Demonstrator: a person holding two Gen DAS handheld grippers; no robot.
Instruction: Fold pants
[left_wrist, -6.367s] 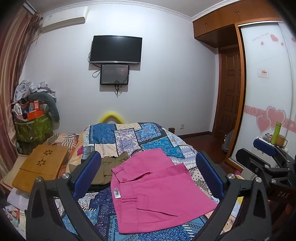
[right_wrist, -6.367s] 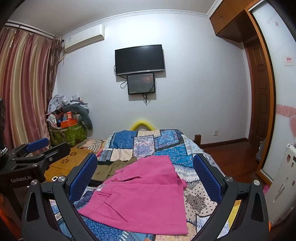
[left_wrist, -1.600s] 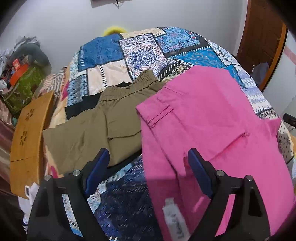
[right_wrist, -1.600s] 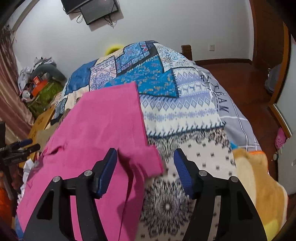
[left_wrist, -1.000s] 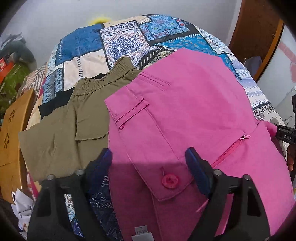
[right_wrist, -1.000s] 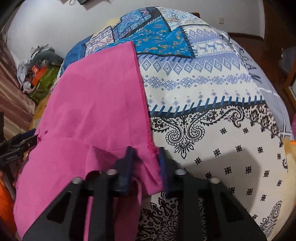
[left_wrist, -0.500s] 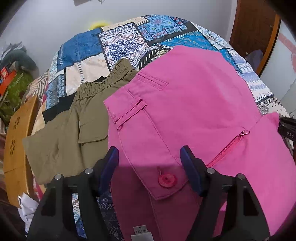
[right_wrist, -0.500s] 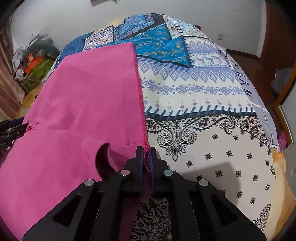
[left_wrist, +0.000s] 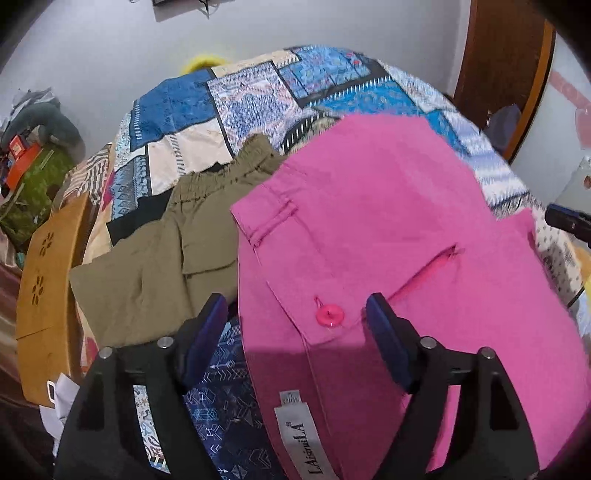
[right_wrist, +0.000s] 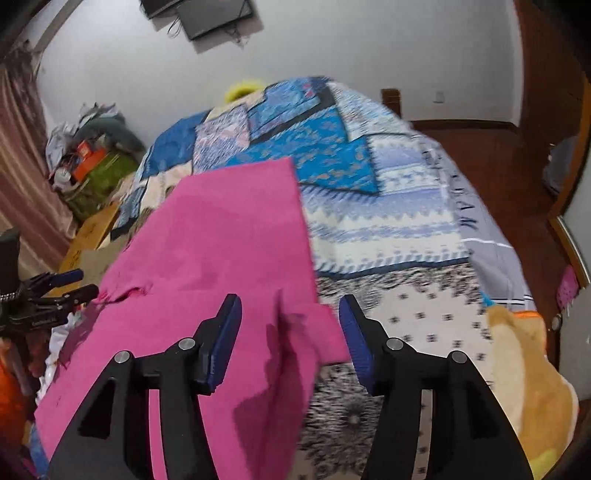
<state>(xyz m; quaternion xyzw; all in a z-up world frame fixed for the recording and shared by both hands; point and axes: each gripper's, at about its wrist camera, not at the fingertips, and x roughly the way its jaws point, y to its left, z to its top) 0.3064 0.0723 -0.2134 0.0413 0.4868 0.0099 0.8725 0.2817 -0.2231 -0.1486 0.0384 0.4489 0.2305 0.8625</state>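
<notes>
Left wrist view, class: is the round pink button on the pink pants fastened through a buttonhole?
No: the pink button sits exposed on an open flap of the pink pants, with no cloth over it.

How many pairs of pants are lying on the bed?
2: the pink pants in the middle of the bed, and the olive pants beside them, their edge tucked under the pink ones. More may be hidden underneath.
</notes>
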